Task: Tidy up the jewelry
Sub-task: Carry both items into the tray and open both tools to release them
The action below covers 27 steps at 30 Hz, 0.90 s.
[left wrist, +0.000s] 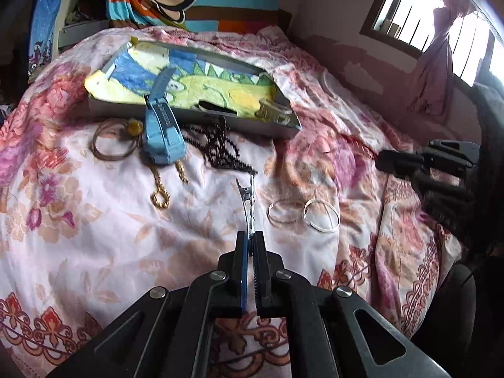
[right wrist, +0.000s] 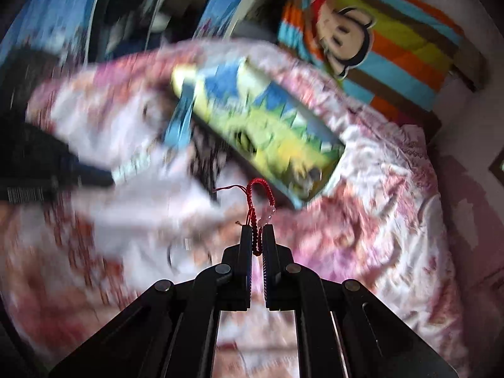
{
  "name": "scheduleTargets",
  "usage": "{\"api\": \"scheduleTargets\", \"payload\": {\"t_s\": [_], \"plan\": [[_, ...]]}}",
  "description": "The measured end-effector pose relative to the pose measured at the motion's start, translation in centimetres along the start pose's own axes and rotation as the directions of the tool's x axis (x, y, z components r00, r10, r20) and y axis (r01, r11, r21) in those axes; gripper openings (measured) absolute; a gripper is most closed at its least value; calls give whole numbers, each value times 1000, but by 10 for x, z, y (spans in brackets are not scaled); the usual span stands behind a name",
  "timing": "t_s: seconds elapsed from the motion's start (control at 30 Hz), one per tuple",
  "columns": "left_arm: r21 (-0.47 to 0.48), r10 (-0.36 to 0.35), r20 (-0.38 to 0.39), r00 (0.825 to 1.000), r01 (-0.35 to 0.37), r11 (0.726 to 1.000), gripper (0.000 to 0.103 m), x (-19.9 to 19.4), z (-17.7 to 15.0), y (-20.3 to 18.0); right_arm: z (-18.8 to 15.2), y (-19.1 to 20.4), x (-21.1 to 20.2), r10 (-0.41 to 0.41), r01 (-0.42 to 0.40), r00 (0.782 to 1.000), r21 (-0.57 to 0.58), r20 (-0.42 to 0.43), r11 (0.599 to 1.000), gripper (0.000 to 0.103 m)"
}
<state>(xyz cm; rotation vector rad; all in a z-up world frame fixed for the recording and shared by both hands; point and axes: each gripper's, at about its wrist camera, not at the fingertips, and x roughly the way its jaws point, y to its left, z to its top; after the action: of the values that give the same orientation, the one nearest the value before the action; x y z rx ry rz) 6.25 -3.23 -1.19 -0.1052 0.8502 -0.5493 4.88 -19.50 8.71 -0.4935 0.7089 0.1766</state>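
A: What has each tool got?

B: The left gripper (left wrist: 251, 239) is clenched on a silver hair clip (left wrist: 246, 203), held by its near end so the long tip points far, toward the tray (left wrist: 195, 119). The right gripper (right wrist: 257, 239) pinches a red cord bracelet (right wrist: 259, 201), loop dangling free.

A: Where's it bound?

B: Probably the tray; that view is blurred. The bangles (left wrist: 304, 215) and blue watch (left wrist: 162, 129) lie on the bedspread (left wrist: 94, 236).

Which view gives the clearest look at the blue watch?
The left wrist view: the blue watch is sharp there, draped over the front wall of the tray, its face resting on the bedspread. The right wrist view shows only a motion-blurred blue streak at the tray's edge.
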Motion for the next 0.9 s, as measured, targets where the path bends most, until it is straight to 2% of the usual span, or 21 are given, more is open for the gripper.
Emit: {"api": "scheduleTargets", "payload": {"t_s": [0.13,0.23,0.33,0.47,0.63,0.8,0.9], "plan": [[14,17,73,997,-18,1000,3,-2,18,-4,5,-13,12,59,-79,988,145,139,986,6],[-2,27,126,992,-27,1000,3,-1,42,-4,7,-22,27,48,-93,976,208,212,974,6],[-17,43,170,984,-41,999,3,7,73,-5,11,-37,48,35,-101,967,250,253,963,6],[-55,73,208,975,-63,996,3,31,117,-5,15,-59,85,51,-130,965,301,257,945,6],[-84,128,172,977,-115,990,3,75,158,1,12,-77,132,98,-181,967,361,235,915,6],[-145,138,88,987,-125,982,3,112,164,12,9,-76,165,121,-193,970,368,210,909,6],[-144,154,62,986,-144,979,3,125,163,13,7,-74,174,137,-203,970,362,200,910,6]]}}
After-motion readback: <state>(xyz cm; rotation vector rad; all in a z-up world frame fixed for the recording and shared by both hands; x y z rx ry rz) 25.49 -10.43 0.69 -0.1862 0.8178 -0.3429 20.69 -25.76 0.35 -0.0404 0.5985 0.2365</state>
